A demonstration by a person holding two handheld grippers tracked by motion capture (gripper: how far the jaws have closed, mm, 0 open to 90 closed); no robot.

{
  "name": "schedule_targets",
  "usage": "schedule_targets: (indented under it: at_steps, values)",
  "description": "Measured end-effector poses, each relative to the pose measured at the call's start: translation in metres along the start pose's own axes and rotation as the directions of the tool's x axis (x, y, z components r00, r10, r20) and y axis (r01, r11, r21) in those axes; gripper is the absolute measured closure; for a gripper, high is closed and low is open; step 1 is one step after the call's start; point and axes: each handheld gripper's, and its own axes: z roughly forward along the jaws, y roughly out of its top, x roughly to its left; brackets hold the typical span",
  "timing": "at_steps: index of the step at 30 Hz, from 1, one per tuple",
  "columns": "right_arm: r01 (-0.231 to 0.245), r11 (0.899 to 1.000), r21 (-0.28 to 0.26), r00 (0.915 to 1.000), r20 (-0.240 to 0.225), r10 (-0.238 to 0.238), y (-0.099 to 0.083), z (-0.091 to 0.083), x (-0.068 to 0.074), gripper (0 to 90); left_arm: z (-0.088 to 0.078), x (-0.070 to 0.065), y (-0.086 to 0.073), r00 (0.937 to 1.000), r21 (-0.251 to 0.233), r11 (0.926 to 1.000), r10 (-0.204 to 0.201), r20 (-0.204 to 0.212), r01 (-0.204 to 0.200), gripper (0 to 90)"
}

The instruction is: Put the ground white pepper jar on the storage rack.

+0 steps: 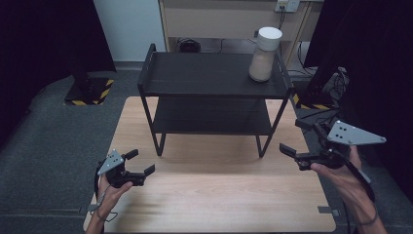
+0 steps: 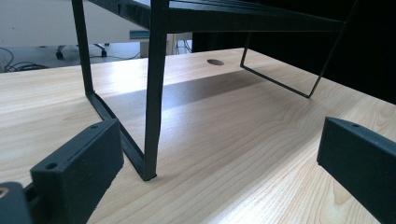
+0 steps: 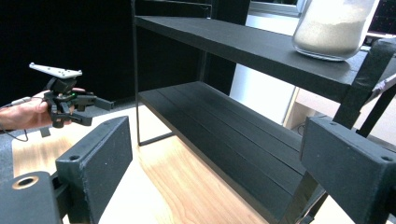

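Wooden table (image 1: pixel 219 195) carries a black two-tier shelf (image 1: pixel 209 75) at its far half. White-lidded jar (image 1: pixel 265 54) of pale powder stands on the top tier, right end. Right gripper (image 1: pixel 297 139) near the shelf's right leg, jaws apart, empty. Left gripper (image 1: pixel 141 163) front-left, jaws apart, empty.

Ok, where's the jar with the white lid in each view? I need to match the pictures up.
High view: the jar stands upright at the right end of the black shelf rack's top shelf.
Left gripper view: no jar here; the rack's leg and top shelf edge cross the frame.
Right gripper view: the jar's lower part sits at the top right, on the top shelf.
Shared landmark: the rack.
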Motion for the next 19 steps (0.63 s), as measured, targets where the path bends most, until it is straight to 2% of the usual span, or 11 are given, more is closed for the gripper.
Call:
schedule_targets:
  at_steps: [10, 15, 19]
  values:
    - [0.006, 1.0, 0.005, 1.0, -0.003, -0.006, 0.003, 0.005, 0.001, 9.8, 0.0, 0.0, 0.0, 1.0, -0.005, 1.0, 0.0, 0.002, 0.0, 0.0]
    - [0.008, 1.0, -0.009, 1.0, 0.003, -0.008, 0.004, 0.005, 0.002, 9.7, 0.0, 0.001, 0.0, 1.0, -0.006, 1.0, 0.001, 0.003, -0.001, 0.0]
    - [0.017, 0.999, -0.049, 0.9996, 0.025, -0.016, 0.015, 0.008, 0.001, 8.7, 0.0, 0.001, 0.001, 1.0, -0.002, 1.0, 0.004, 0.003, -0.004, 0.0]
